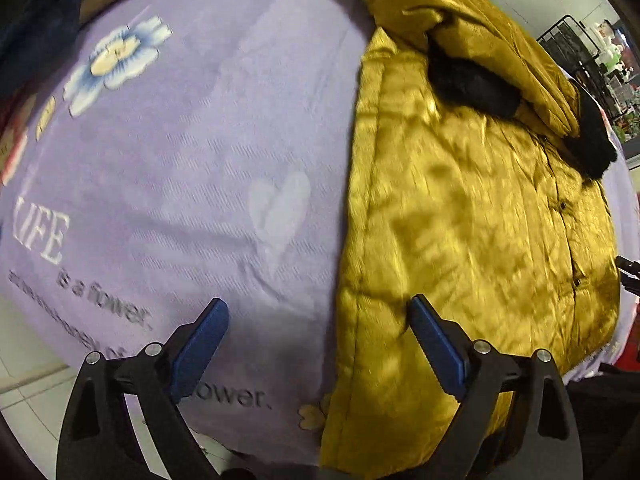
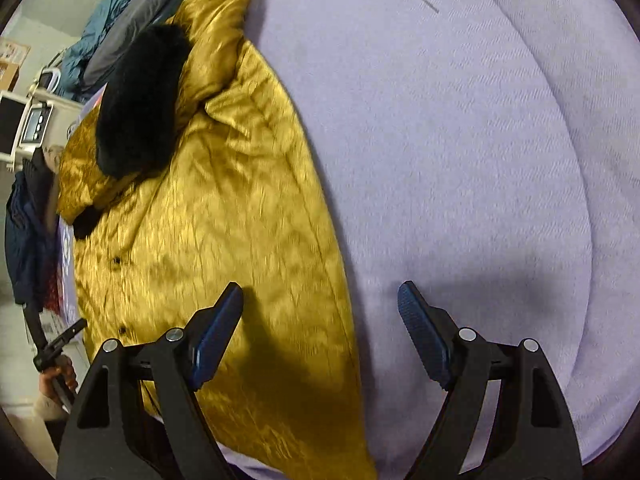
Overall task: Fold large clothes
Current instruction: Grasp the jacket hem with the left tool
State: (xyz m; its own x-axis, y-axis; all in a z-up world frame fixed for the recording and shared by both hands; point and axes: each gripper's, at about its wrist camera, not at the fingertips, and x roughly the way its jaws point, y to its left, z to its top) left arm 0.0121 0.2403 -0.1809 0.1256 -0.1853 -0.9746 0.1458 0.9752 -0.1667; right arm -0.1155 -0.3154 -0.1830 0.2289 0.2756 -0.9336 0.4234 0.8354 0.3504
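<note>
A mustard-yellow quilted coat (image 1: 460, 220) (image 2: 208, 220) with a black fur trim (image 1: 468, 80) (image 2: 136, 100) lies flat on a lilac printed sheet (image 1: 200, 140) (image 2: 440, 140). One sleeve is folded across its upper part. My left gripper (image 1: 318, 302) hangs open above the coat's one long edge near the hem, one finger over the sheet and the other over the coat. Over the opposite long edge my right gripper (image 2: 320, 287) stands open in the same straddling way. Neither set of pads touches the fabric.
A heap of blue and grey clothes (image 2: 120, 28) lies beyond the coat's collar end. A white device (image 2: 36, 120) stands off the bed. A hand with the other gripper (image 2: 56, 360) shows at the lower left. Tiled floor (image 1: 24, 360) borders the sheet.
</note>
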